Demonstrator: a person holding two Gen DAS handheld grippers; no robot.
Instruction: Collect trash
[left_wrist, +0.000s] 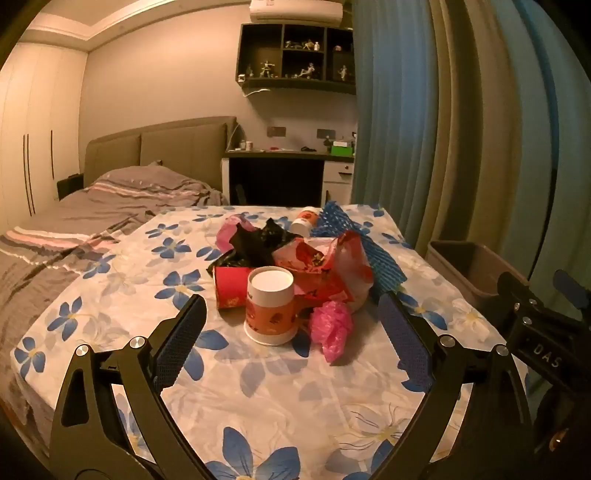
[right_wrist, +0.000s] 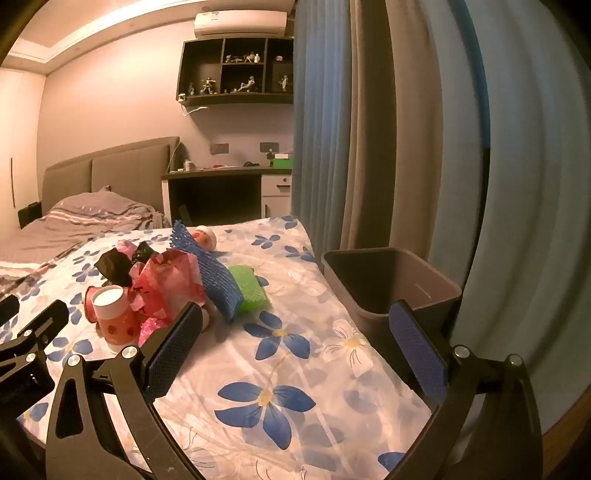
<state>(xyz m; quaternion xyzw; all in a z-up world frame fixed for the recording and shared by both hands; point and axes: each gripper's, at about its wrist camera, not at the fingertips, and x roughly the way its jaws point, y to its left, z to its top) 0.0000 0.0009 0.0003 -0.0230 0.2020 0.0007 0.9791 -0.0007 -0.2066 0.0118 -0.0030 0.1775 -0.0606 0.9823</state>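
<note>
Left tongs (left_wrist: 291, 325) spread wide, empty, facing the trash pile (left_wrist: 295, 266) mid-surface; upturned paper cup (left_wrist: 269, 306) nearest. Right tongs (right_wrist: 299, 339) spread too, empty. Only the right view shows the green sponge (right_wrist: 249, 288) beside the blue mesh (right_wrist: 214, 280), and the whole gray bin (right_wrist: 391, 284) at the surface edge.

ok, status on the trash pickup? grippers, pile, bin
Left hand-held gripper open, empty, lined up on the upside-down paper cup. Right hand-held gripper open, empty. Trash pile untouched on the floral sheet; bin beside it, nothing blocking.
</note>
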